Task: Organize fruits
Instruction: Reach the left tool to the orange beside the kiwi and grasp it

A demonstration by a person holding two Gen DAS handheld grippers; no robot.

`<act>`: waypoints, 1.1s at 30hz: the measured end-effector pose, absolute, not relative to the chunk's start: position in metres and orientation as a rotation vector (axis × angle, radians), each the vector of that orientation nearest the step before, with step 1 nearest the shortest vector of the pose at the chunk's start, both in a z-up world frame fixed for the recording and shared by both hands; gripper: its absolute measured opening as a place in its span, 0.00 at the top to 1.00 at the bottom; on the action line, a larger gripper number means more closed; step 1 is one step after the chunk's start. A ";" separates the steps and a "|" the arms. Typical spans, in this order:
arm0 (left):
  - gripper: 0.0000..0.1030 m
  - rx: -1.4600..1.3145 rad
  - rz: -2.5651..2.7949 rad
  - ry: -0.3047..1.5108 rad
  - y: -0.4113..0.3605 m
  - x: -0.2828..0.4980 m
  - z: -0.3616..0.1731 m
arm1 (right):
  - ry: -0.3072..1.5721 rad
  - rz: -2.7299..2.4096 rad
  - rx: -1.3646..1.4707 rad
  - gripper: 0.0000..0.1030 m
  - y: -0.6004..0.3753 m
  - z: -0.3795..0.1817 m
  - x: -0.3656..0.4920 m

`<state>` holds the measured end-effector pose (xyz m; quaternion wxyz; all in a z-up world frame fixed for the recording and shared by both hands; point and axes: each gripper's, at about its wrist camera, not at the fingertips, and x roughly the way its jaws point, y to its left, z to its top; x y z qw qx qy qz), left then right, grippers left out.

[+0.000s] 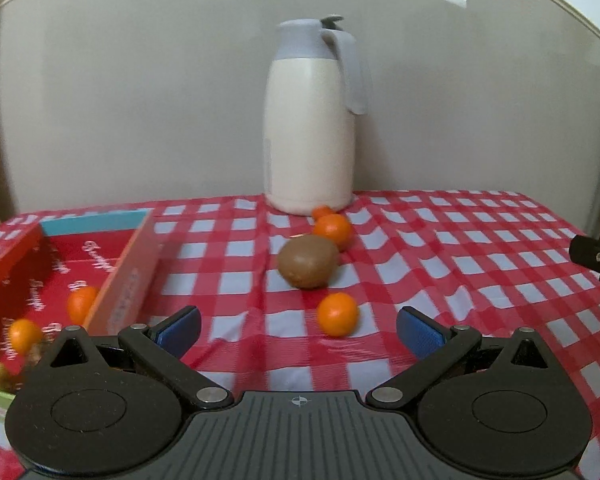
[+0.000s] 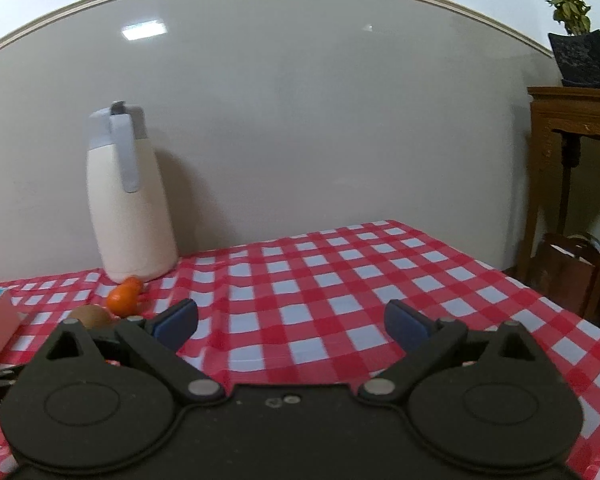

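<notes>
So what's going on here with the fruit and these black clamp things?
A person is sorting fruit into a red box using a hand-held gripper in each hand. The left hand-held gripper is open and empty, pointed at the nearest tangerine on the checked tablecloth; a kiwi lies behind it. The right hand-held gripper is open and empty too. Some tangerines already lie in the box.
</notes>
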<state>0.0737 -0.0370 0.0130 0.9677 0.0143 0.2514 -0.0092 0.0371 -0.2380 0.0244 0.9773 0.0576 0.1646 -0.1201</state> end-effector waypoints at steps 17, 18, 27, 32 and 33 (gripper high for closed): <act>0.51 0.050 -0.037 0.589 -0.066 0.115 -0.013 | 0.348 -0.303 0.115 0.04 -0.269 0.014 0.044; 0.52 0.048 -0.036 0.592 -0.066 0.118 -0.014 | 0.349 -0.302 0.118 0.04 -0.270 0.014 0.044; 0.53 0.038 -0.034 0.589 -0.068 0.126 -0.017 | 0.360 -0.304 0.114 0.04 -0.270 0.012 0.046; 0.54 0.033 -0.019 0.599 -0.067 0.131 -0.018 | 0.362 -0.304 0.111 0.04 -0.268 0.011 0.047; 0.63 0.029 -0.019 0.604 -0.066 0.132 -0.019 | 0.362 -0.302 0.111 0.04 -0.268 0.011 0.047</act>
